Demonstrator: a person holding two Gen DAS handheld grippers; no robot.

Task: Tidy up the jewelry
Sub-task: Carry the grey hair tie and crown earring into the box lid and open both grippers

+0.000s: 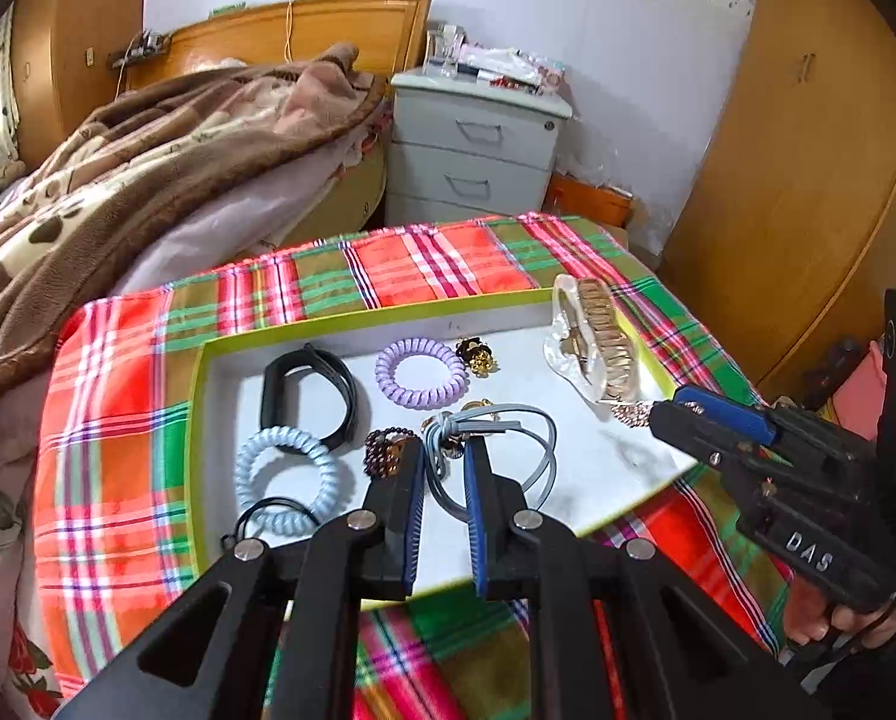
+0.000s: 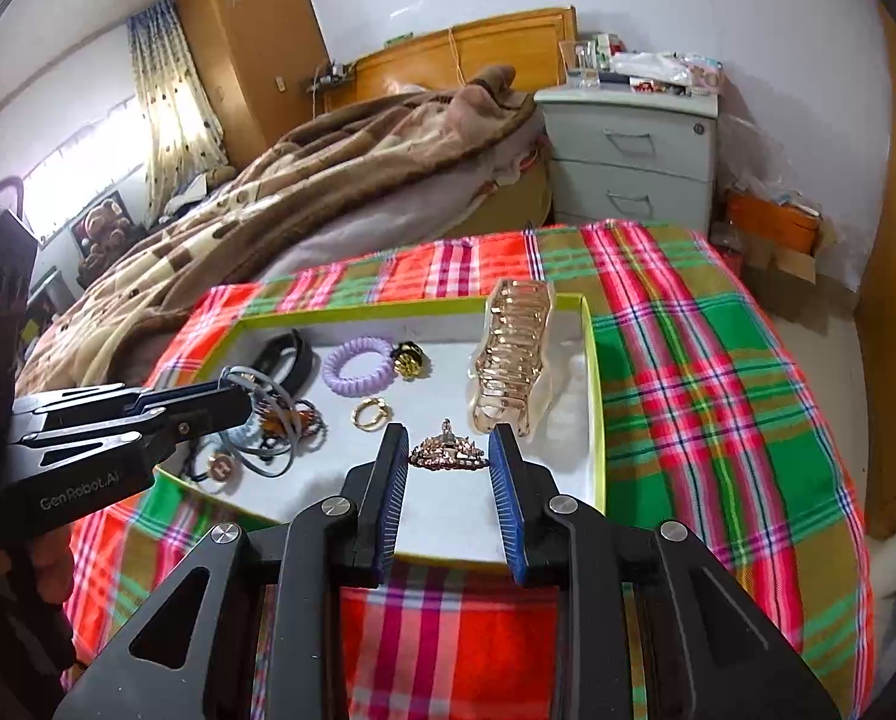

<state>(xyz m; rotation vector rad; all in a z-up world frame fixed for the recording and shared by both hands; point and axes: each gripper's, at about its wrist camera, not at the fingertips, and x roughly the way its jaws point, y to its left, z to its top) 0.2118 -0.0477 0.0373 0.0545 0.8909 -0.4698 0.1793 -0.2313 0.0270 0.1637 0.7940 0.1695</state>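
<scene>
cloth [image 1: 387, 264]: red and green checks
tray [image 1: 327, 324] rim: yellow-green
curly band [image 1: 420, 372]: purple
other curly band [image 1: 291, 474]: maybe light blue
</scene>
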